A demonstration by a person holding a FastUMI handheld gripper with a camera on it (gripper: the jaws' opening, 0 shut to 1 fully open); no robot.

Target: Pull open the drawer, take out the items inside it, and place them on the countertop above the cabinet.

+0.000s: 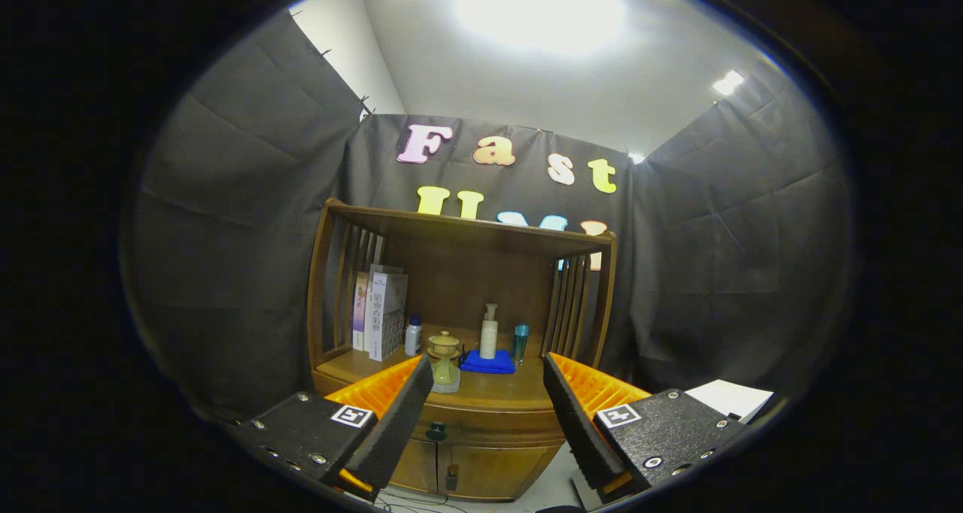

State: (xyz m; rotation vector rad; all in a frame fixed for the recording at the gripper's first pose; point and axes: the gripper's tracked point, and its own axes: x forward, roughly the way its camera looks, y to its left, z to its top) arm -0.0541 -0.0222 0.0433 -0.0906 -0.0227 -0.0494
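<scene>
A wooden cabinet (459, 325) with a shelf top stands ahead of me against the booth wall. Its drawer (481, 426) sits closed under the countertop (496, 389), with a dark knob (436, 429) on its front, just inside my left finger. My gripper (487, 393) is open, well short of the cabinet, nothing between its fingers. On the countertop stand a yellowish lidded jar (444, 361), a pump bottle (489, 332) on a blue cloth (487, 362), a teal tumbler (520, 343) and a small white bottle (413, 337).
Two boxes (380, 311) stand upright at the countertop's left rear. Slatted wooden sides (575, 310) flank the countertop. Two cabinet doors (470, 472) sit below the drawer. A white sheet (733, 399) lies beyond my right finger. Cables trail on the floor under the cabinet.
</scene>
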